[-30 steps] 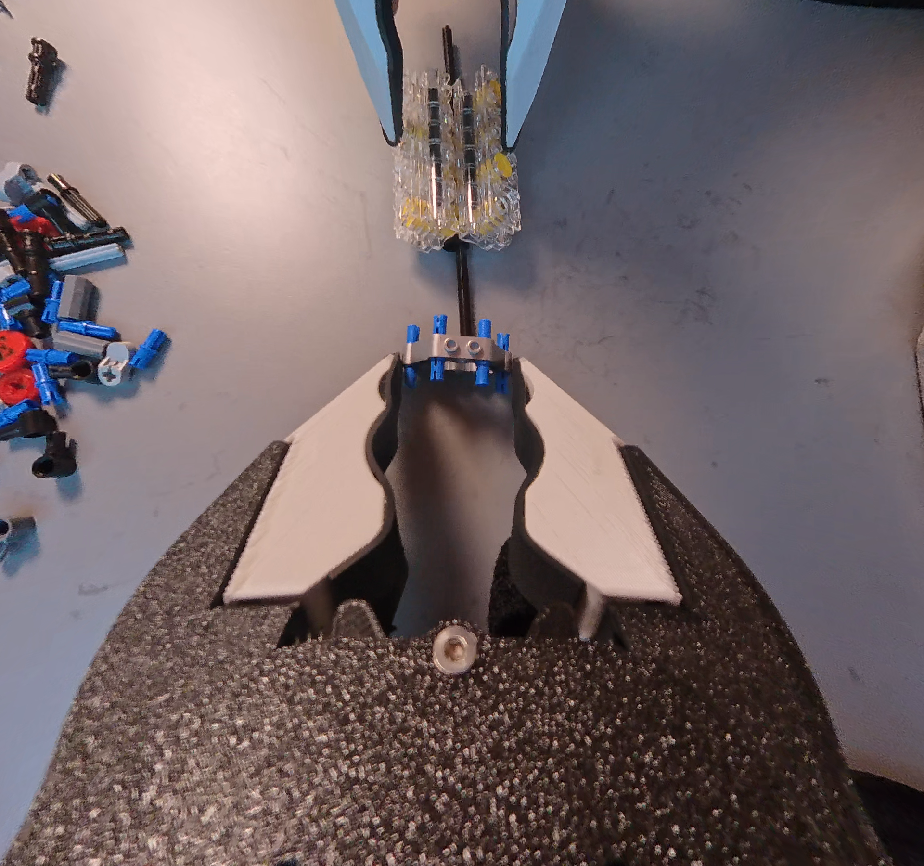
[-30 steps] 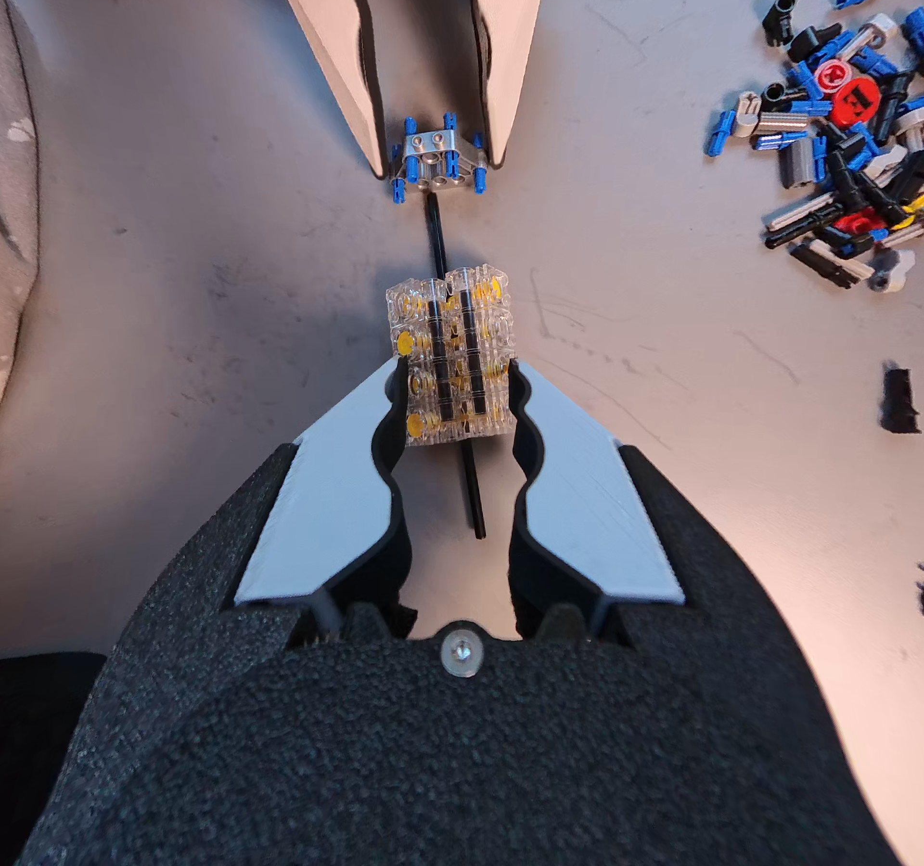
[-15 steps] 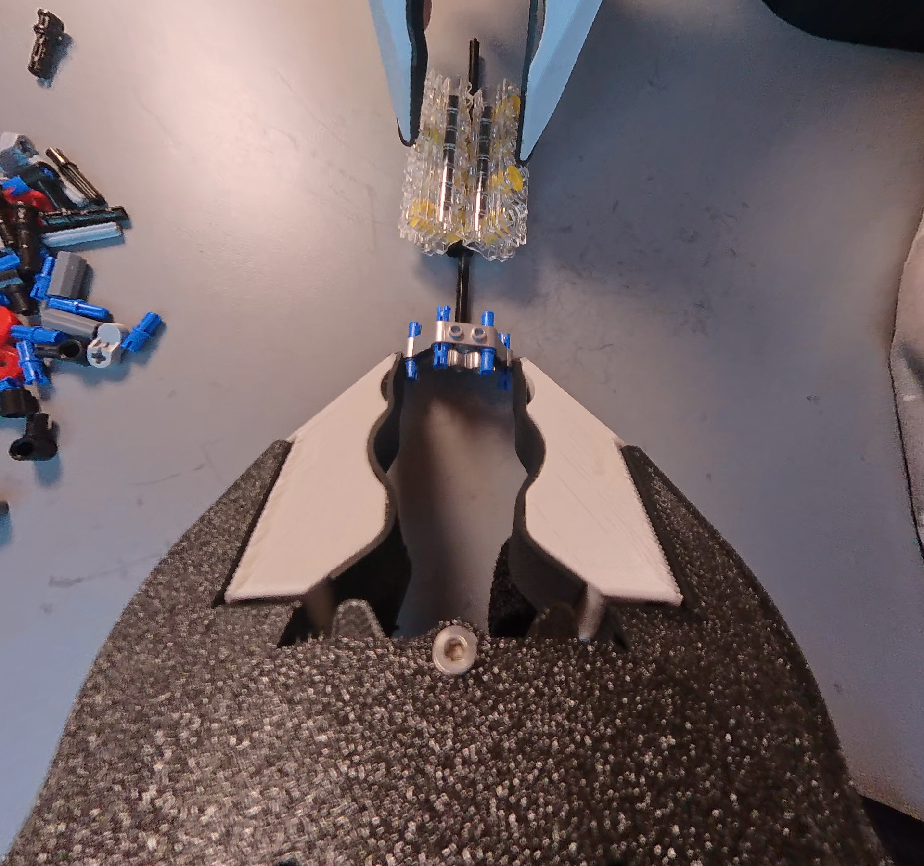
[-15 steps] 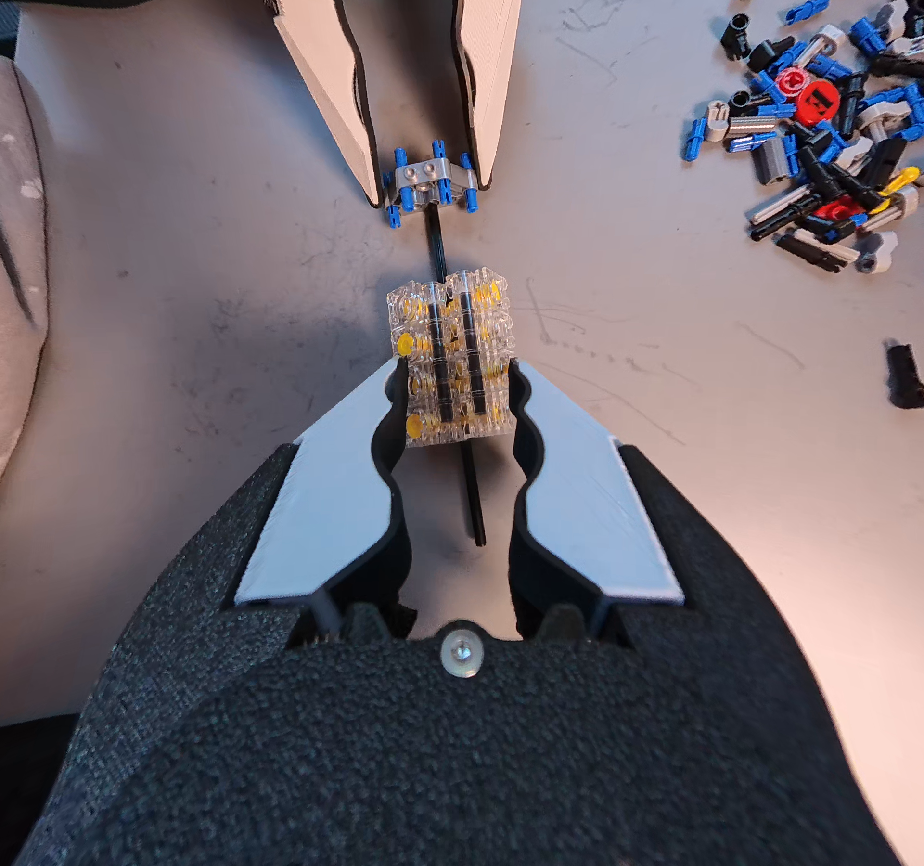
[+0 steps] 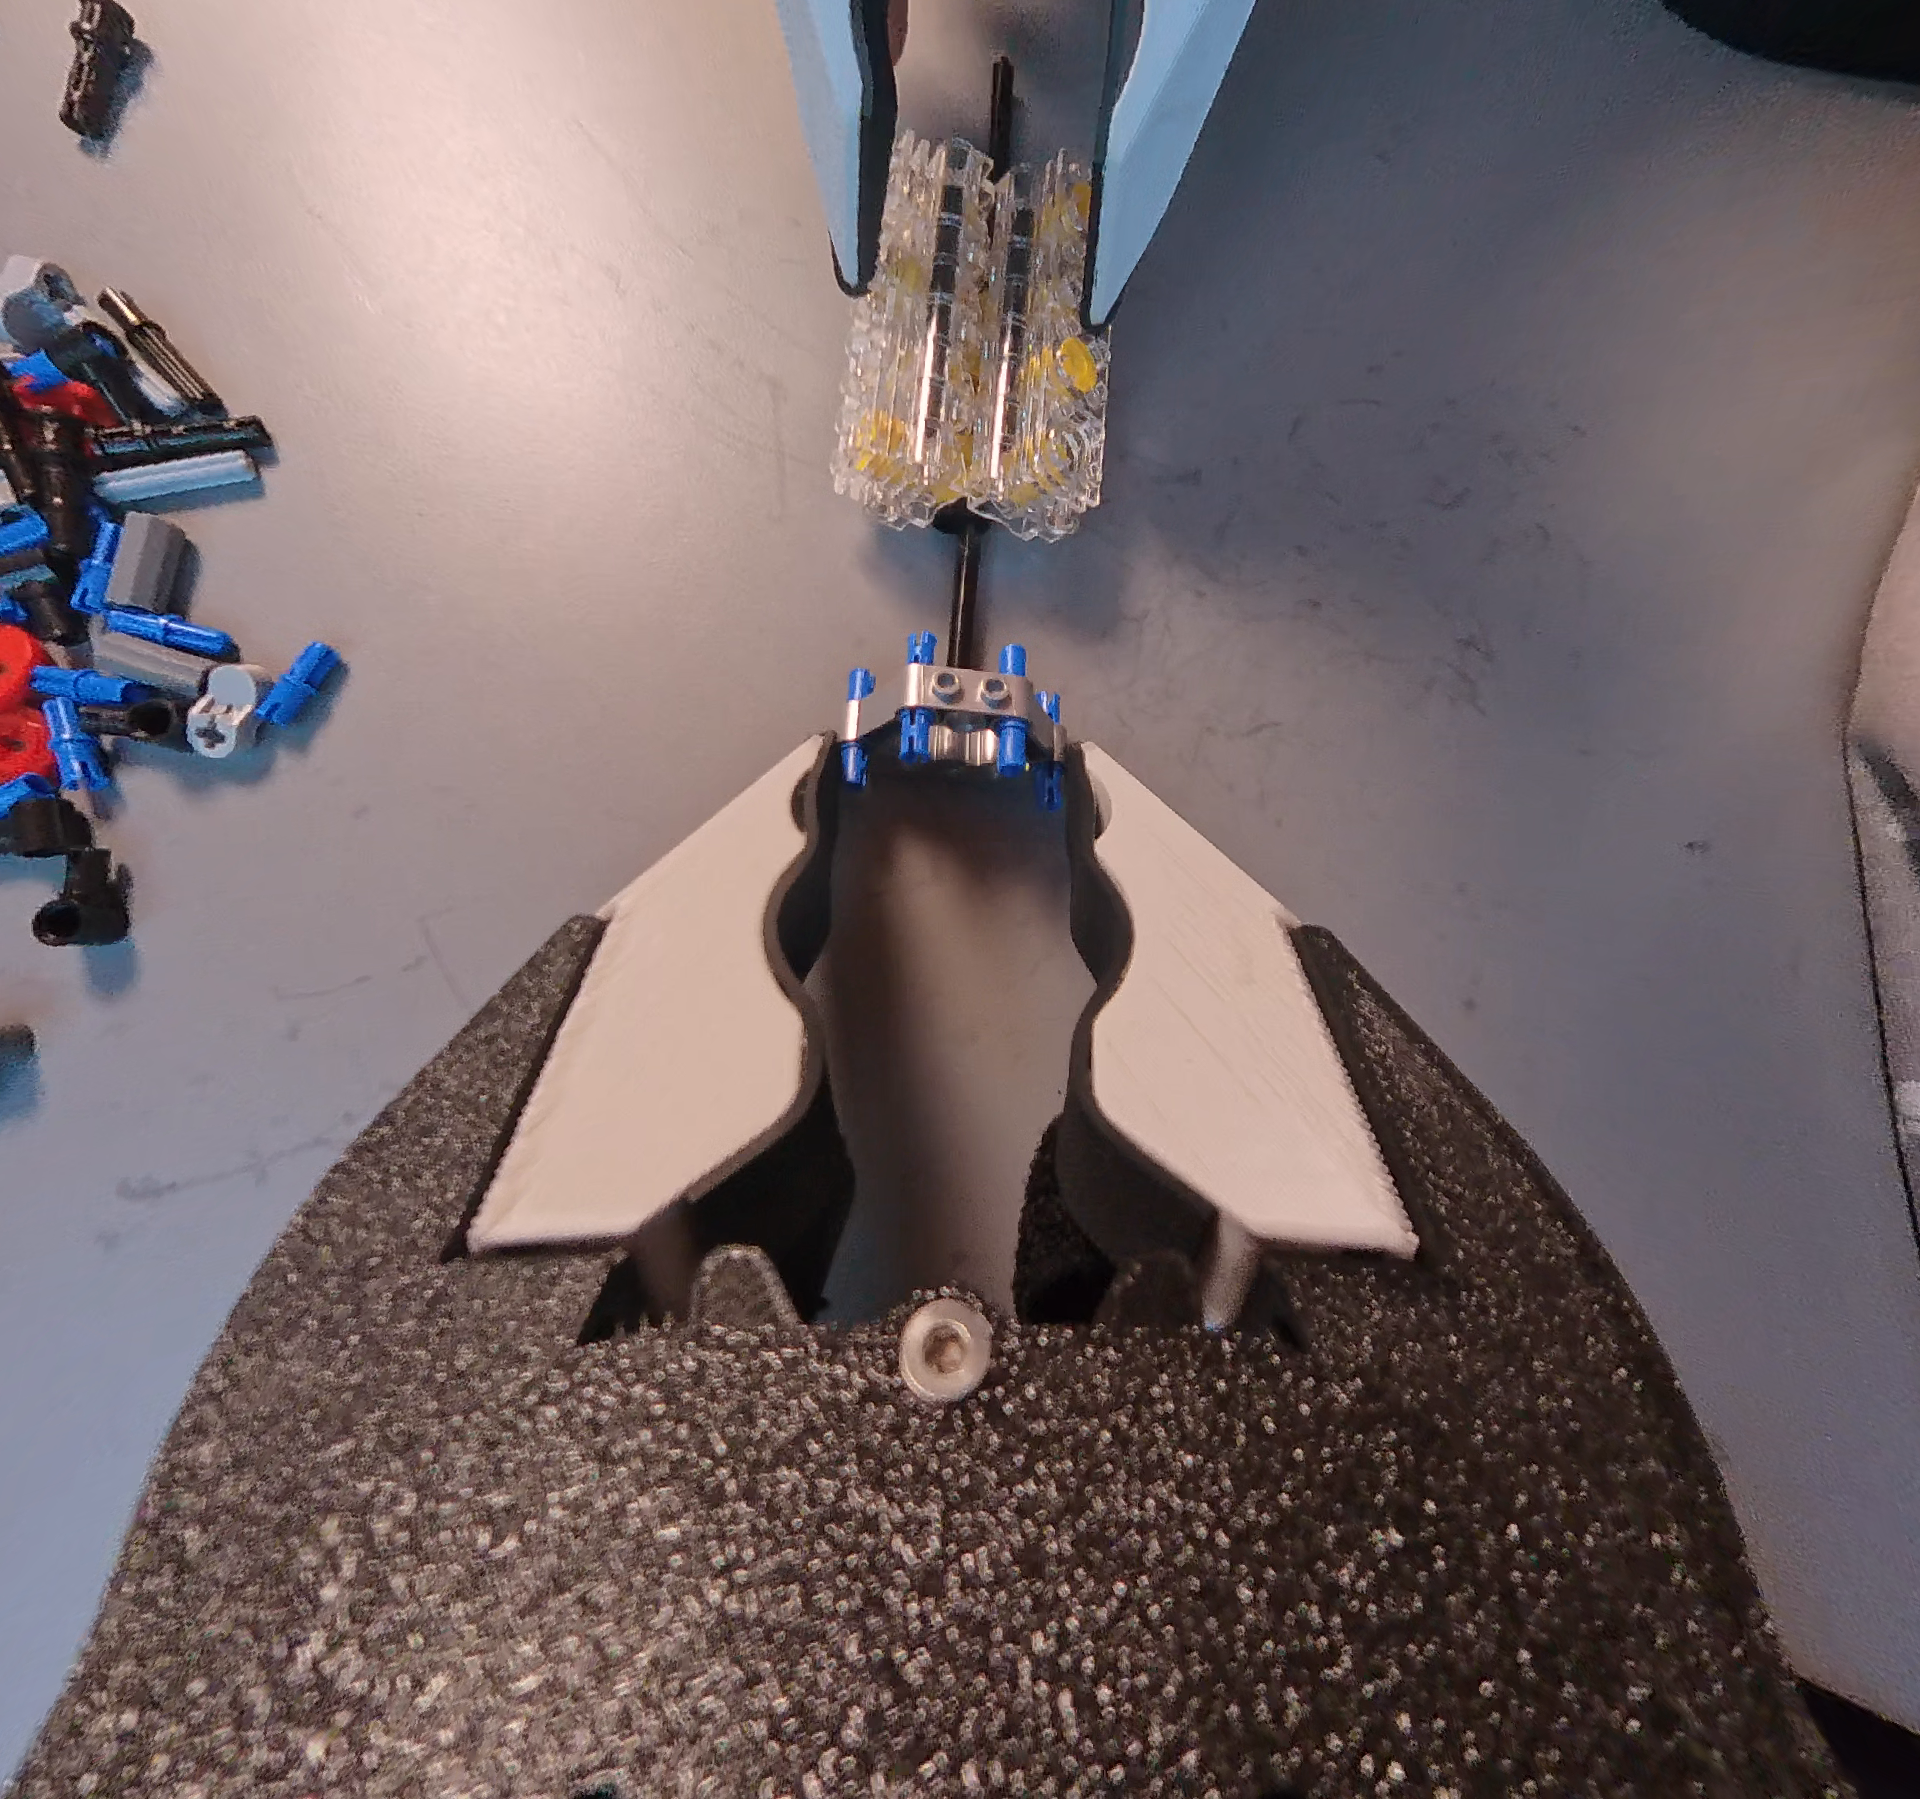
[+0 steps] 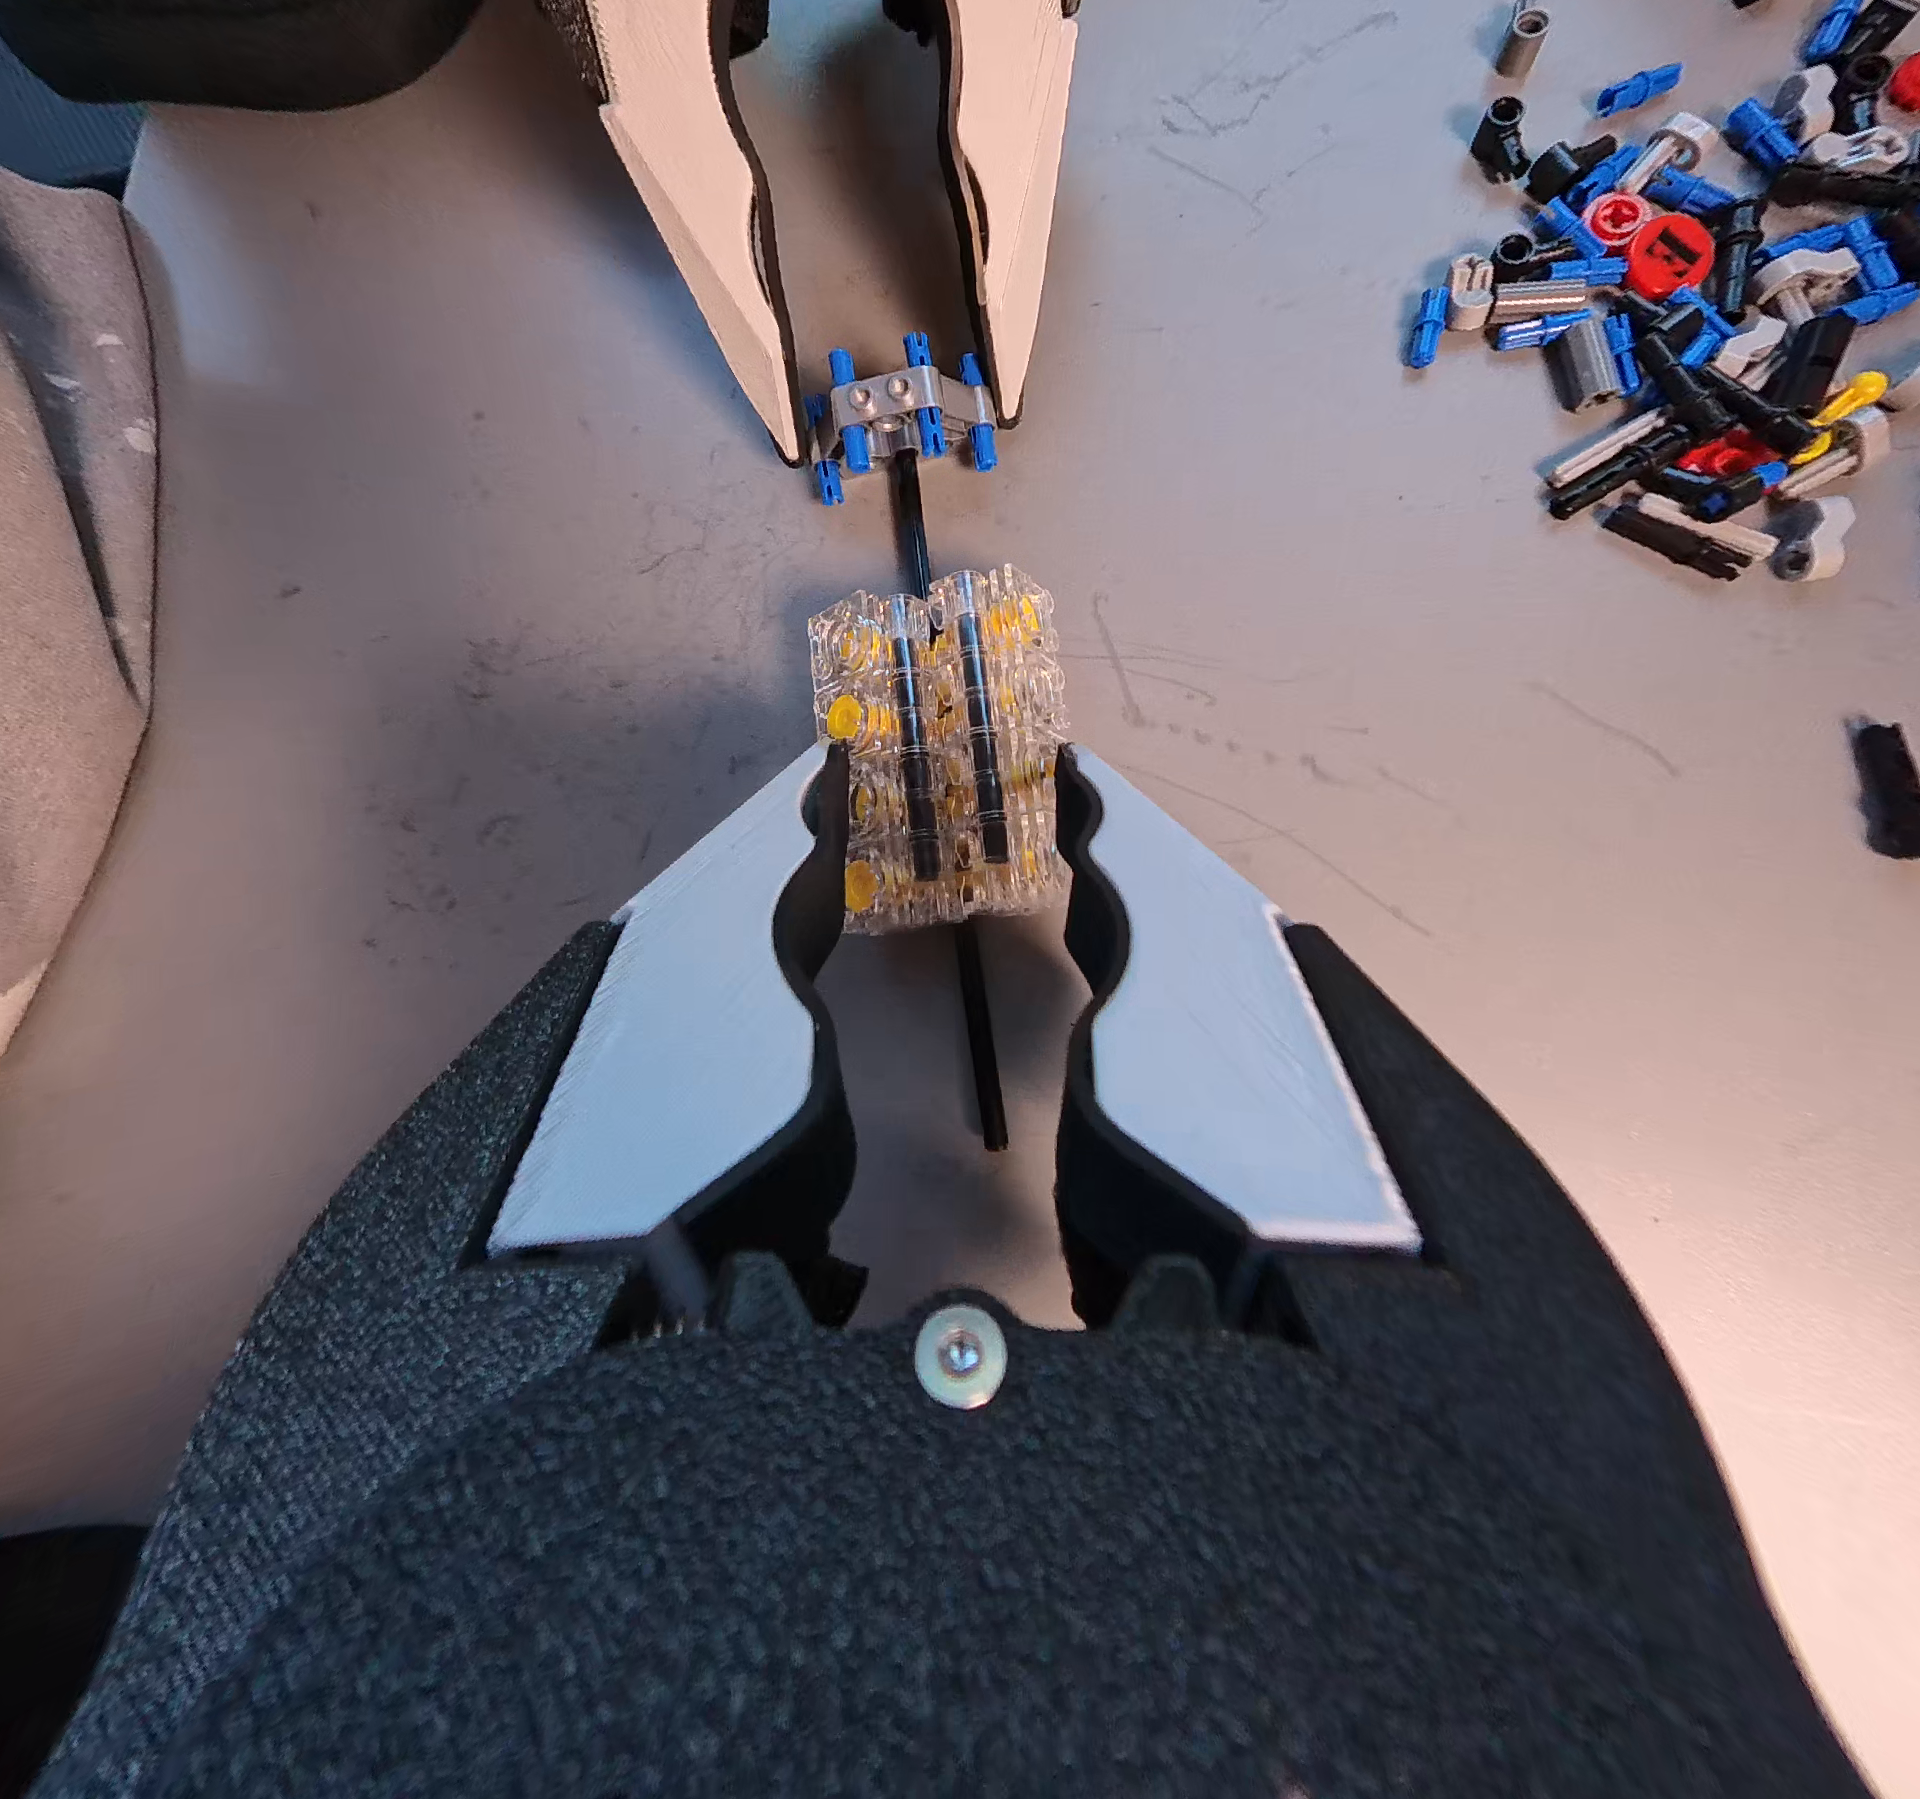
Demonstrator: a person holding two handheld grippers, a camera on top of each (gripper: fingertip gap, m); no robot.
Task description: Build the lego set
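- Clear block [image 6: 940, 762] with yellow dots and black bars sits squeezed between the tips of the right gripper [image 6: 943, 773], just above the table [image 6: 416, 606].
- A thin black rod [image 6: 912, 528] runs through the block and pokes out both ends.
- The left gripper [image 5: 951, 747] pinches a small grey piece with blue pins [image 5: 961, 715] at its very tips.
- The rod's far end meets the grey piece; how deep it goes in is hard to see.
- Both grippers point straight at each other, nose to nose, in one line.
- A pile of loose toy parts [image 6: 1714, 315] lies well off to one side.
- Grey cloth [image 6: 62, 554] lies at the other side of the table.
- Between them the table is bare.
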